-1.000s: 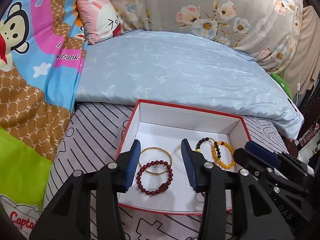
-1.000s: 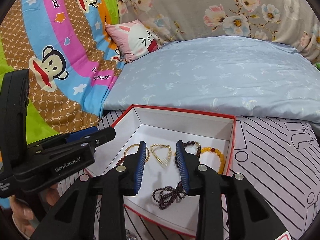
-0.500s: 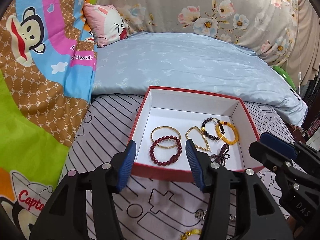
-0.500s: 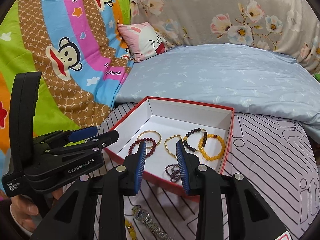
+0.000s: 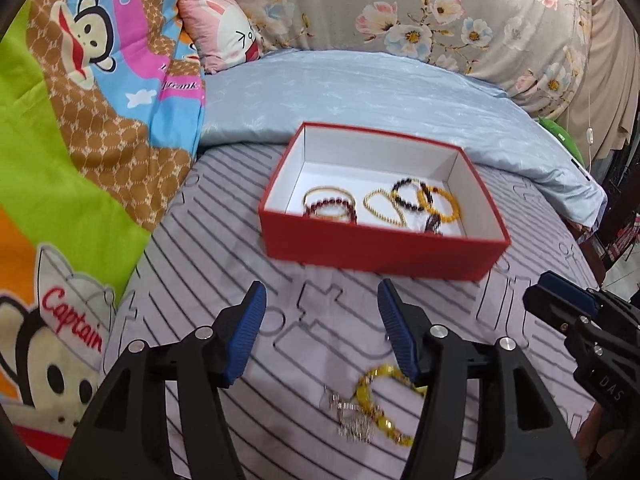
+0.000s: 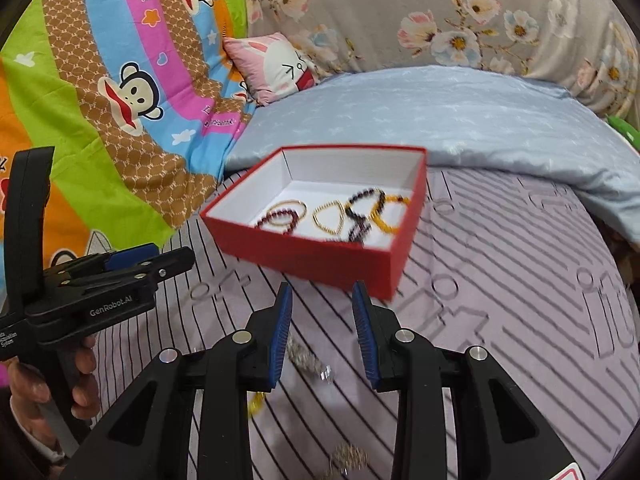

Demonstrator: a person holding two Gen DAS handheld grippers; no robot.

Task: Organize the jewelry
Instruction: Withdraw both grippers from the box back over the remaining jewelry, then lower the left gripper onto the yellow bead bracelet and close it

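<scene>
Both grippers, left (image 5: 320,328) and right (image 6: 322,326), have pulled back from the box (image 5: 380,248), open and empty; loose bracelet (image 5: 380,400) next.

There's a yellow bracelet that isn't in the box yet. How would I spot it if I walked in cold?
Find the red box on the striped purple bedsheet. Nearer than it, beside the left gripper, lies the yellow bead bracelet. It touches a silvery chain, its only close neighbour, and differs by its chunky glossy yellow beads.

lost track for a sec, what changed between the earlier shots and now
Both claws, left claw and right claw, pulled back from over the red box to the striped sheet, open and empty. Yellow bead bracelet and silver watch came into view. Jewelry in the box stayed put.
</scene>
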